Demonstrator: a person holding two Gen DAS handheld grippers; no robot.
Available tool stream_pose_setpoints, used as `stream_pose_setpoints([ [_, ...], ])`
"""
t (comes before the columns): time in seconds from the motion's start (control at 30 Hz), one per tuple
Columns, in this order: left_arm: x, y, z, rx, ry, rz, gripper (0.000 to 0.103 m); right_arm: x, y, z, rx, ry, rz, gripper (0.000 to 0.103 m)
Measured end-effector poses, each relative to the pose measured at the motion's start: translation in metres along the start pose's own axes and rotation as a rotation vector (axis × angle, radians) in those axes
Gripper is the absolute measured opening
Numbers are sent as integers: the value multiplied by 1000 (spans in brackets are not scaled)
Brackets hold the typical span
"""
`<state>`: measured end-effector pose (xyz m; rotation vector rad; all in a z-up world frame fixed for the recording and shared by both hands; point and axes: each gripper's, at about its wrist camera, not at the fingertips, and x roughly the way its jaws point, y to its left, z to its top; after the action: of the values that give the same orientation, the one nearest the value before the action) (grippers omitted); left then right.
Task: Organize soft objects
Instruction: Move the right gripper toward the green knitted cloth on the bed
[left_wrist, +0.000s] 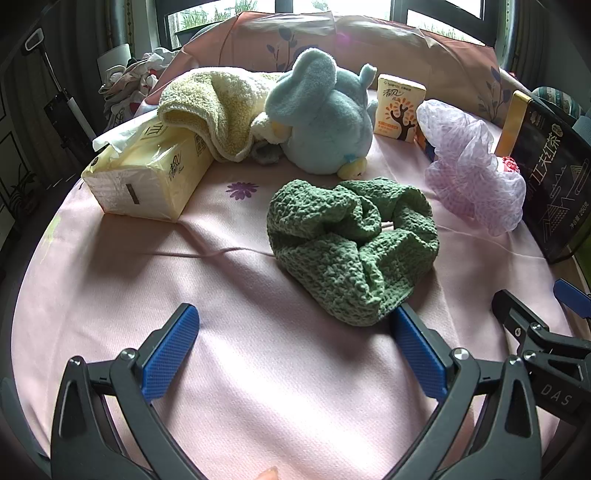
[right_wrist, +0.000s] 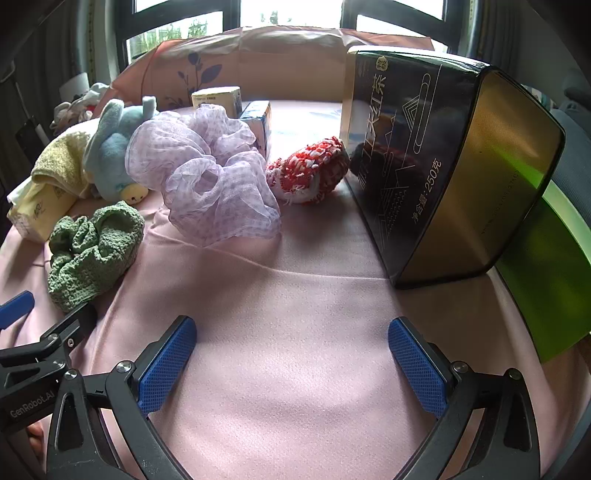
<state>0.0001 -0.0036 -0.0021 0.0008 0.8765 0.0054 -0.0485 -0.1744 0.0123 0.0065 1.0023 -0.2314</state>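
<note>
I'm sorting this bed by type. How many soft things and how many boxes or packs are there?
Scrunchies: 2, green, lilac
Plush toy: 1
Towel: 1
Red-white knit: 1
Tissue packs: 3
Tea box: 1
Total: 9

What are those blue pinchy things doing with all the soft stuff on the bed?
A person holds two grippers over the pink sheet. Both are open and hold nothing. The left gripper is next to the green knitted scrunchie, so that may be grabbed first. The right gripper hovers over bare sheet. The purple scrunchie, red and white knit and blue plush toy lie untouched.
</note>
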Motion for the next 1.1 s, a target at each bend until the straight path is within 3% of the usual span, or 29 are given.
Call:
stream_pose_setpoints([
  [0.87, -13, 6, -3, -56, 126, -34, 102, -1, 4, 1, 9, 11, -12, 103],
  [1.1, -15, 2, -8, -23, 130, -25, 102, 1, 0, 1, 21, 11, 20, 103],
])
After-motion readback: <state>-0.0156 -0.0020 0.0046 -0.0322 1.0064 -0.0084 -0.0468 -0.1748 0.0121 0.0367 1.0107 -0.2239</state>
